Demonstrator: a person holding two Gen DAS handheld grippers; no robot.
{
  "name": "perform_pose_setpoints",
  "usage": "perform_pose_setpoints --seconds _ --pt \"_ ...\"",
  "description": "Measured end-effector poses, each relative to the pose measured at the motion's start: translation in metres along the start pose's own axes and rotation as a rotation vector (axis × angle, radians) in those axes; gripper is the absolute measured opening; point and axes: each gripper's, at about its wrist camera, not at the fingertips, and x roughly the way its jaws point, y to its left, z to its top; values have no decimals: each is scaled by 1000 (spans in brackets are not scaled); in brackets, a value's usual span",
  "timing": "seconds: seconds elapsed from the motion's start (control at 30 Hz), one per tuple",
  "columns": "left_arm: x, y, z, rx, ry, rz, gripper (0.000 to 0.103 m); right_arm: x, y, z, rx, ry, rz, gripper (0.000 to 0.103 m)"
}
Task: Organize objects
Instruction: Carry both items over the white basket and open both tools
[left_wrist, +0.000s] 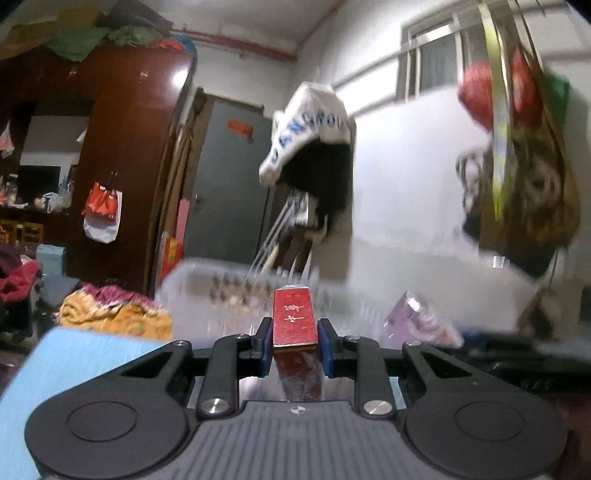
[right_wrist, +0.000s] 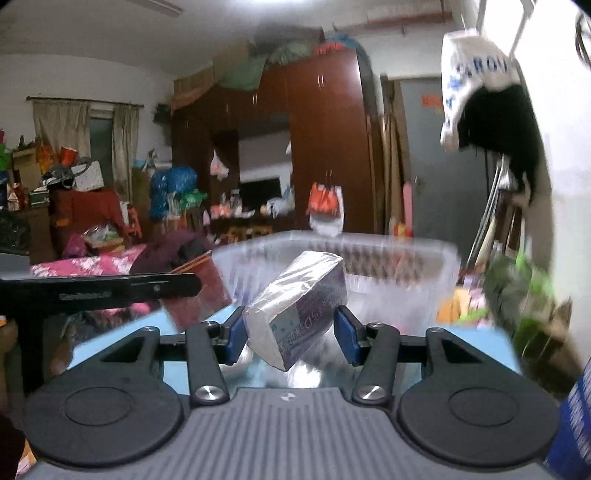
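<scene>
Red box (left_wrist: 294, 318) was clamped by left gripper (left_wrist: 294, 334), purple pack (right_wrist: 295, 314) by right gripper (right_wrist: 291, 334), before clear bin (right_wrist: 406, 254); tilted pack could slip.

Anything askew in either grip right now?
Yes. The purple-and-silver packet sits tilted in the right gripper, one corner hanging low, held diagonally between the pads. The red box in the left gripper sits straight. The clear plastic bin is ahead.
</scene>
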Motion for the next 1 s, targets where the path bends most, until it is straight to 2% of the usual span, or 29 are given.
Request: perform_pose_setpoints --seconds 0.07,0.1,0.2,0.27,0.3,0.33,0.37,0.43,0.53,0.57,0.63,0.7,0.77,0.87,1.0 --pt "15 -4 29 -13 -36 11 29 13 -6 26 31 -15 36 54" --pt "26 -6 42 -2 -43 44 29 23 -9 36 41 -11 47 54" --pt "69 -3 64 3 -12 125 29 66 -13 61 -6 43 -22 54" --pt "95 2 63 13 10 198 36 95 -20 64 -23 93 -56 59" --pt "107 5 61 22 33 221 60 106 -23 62 -31 102 -90 67" --pt "118 7 58 32 75 242 81 113 -26 58 -39 122 -115 87" --pt "128 9 55 47 115 256 81 120 -27 55 -43 153 -135 94" --pt "128 11 48 70 114 269 81 116 -26 50 -53 157 -135 94" --pt "108 11 45 77 106 201 81 94 -27 48 -15 129 -104 103" --pt "94 9 42 92 90 182 81 83 -26 46 -1 119 -79 103" --pt "69 7 32 135 50 188 90 63 -21 38 0 114 -46 103" --pt "48 9 15 153 47 216 95 47 -13 21 -26 104 -13 103" --pt "38 13 -5 158 91 250 95 46 -7 -2 -35 152 -16 103" --pt "41 17 -28 183 208 272 95 66 -5 -32 -20 288 -5 103" --pt "49 20 -47 208 260 294 95 86 -4 -51 8 357 -15 103"
